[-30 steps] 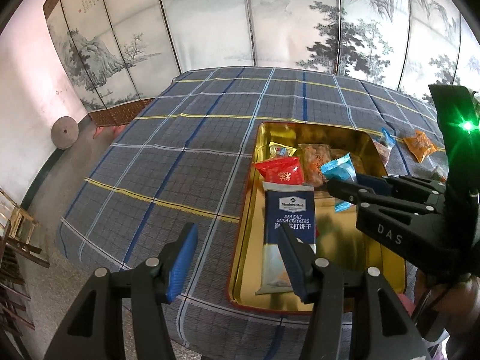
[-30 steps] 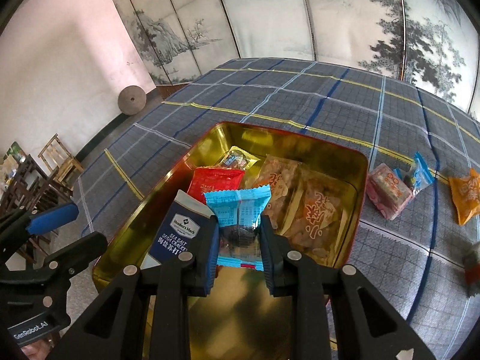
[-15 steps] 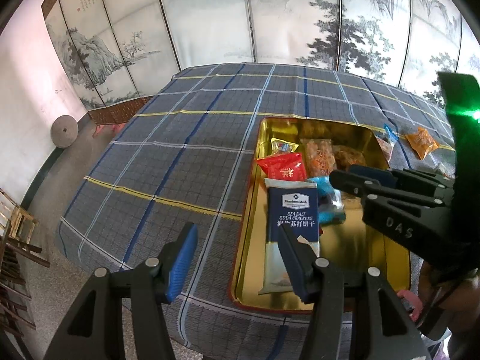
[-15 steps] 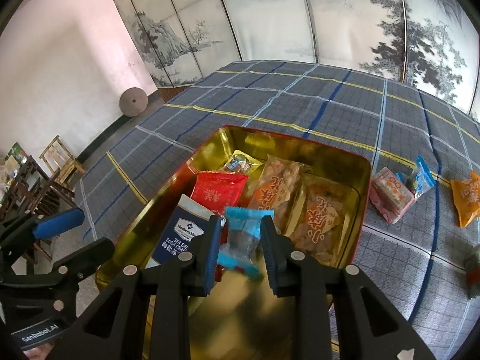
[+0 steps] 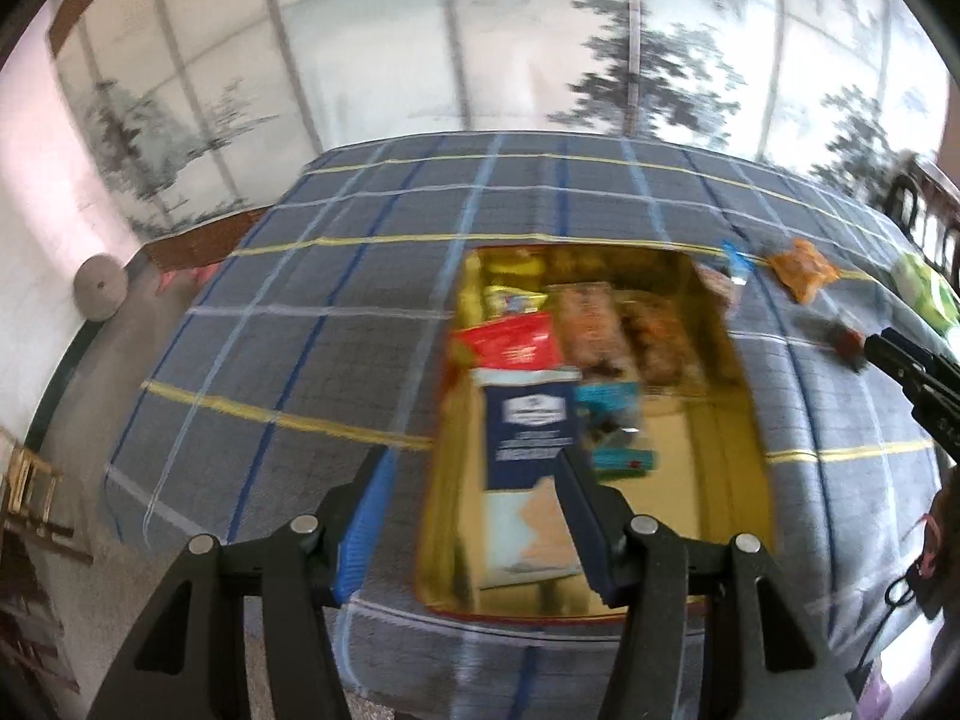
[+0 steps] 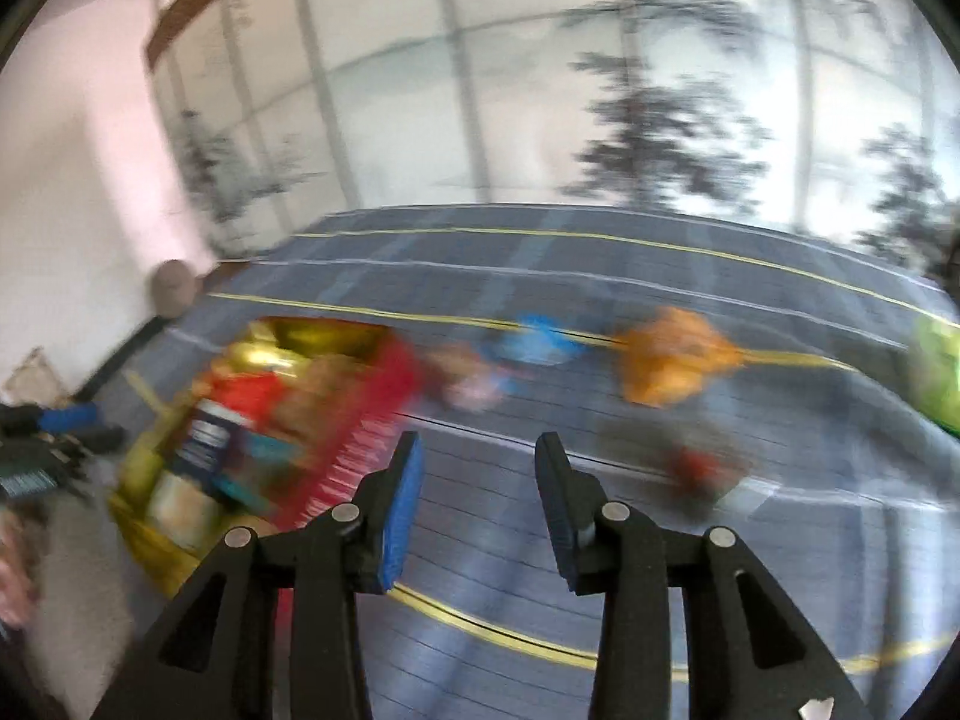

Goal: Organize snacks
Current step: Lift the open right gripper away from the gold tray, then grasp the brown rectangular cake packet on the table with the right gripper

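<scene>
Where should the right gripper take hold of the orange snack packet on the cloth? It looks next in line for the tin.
Judging loosely, since the view is blurred: the orange packet lies flat and apart from its neighbours. Come from above with the empty, opening right gripper and pinch across its narrower middle.

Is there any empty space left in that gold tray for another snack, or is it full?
The gold tray still has bare floor along its right side, right of the light blue packet and the cracker pack. Its far end is crowded with the red packet and brownish packs.
</scene>
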The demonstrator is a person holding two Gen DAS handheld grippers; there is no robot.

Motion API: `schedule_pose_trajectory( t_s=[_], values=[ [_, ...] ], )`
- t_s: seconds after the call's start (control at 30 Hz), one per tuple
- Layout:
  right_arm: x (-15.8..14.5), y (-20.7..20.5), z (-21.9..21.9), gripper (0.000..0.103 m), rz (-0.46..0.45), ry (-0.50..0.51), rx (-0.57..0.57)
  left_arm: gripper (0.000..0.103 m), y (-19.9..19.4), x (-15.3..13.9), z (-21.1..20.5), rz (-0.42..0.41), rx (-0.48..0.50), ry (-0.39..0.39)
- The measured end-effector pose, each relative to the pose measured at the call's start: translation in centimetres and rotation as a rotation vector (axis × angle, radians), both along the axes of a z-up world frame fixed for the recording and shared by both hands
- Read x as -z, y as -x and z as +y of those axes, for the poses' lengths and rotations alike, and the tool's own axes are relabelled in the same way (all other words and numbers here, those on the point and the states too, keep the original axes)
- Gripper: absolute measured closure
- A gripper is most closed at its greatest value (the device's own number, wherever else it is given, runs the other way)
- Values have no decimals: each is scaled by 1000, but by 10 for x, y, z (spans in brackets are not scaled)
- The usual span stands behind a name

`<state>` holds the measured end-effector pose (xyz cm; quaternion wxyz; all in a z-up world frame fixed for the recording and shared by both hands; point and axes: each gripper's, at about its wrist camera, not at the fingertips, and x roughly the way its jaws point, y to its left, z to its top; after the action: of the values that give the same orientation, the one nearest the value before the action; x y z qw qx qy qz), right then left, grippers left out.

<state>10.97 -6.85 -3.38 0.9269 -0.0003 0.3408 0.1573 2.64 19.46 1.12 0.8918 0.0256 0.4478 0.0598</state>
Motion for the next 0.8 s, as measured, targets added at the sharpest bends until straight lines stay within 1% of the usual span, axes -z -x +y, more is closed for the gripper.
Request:
schedule_pose_trajectory(
  t_s=[0.03,0.07,0.1,0.17,0.23,0.27,0.3,0.37,0.4,0.47,0.5,0.53,0.57,0.6,0.7,0.8],
  values=[
    [3,2,-13,67,-2,31,25,47,-2,-3,-7,4,32,10],
    [9,4,-30,67,-1,81,60,47,-6,-8,-16,12,71,34],
    [13,6,-39,67,0,109,82,47,-10,-11,-22,20,94,58],
    [22,7,-65,67,17,141,132,47,-21,-19,-41,50,165,139],
    [30,7,-89,67,31,135,175,47,-36,-26,-63,96,237,237],
    [34,8,-99,67,34,130,196,47,-46,-28,-76,127,268,304],
    [37,8,-109,67,37,120,213,47,-54,-28,-86,147,285,350],
    [40,8,-125,67,44,82,239,47,-76,-28,-108,199,301,416],
    [42,8,-131,67,51,61,246,47,-85,-25,-115,224,296,442],
    [42,9,-139,67,56,24,241,47,-112,-18,-127,292,268,540],
    [42,9,-139,67,53,11,233,47,-129,-12,-132,331,240,611],
    [42,8,-138,67,53,0,219,47,-141,-6,-134,357,204,655],
    [43,8,-137,67,56,-6,209,47,-155,2,-136,378,139,695],
    [44,8,-137,66,59,-15,198,49,-165,6,-137,378,97,708],
    [44,12,-139,66,45,-56,184,49,-191,20,-142,381,2,672],
    [42,15,-144,63,28,-104,173,53,-207,37,-140,373,-99,666]
  ],
)
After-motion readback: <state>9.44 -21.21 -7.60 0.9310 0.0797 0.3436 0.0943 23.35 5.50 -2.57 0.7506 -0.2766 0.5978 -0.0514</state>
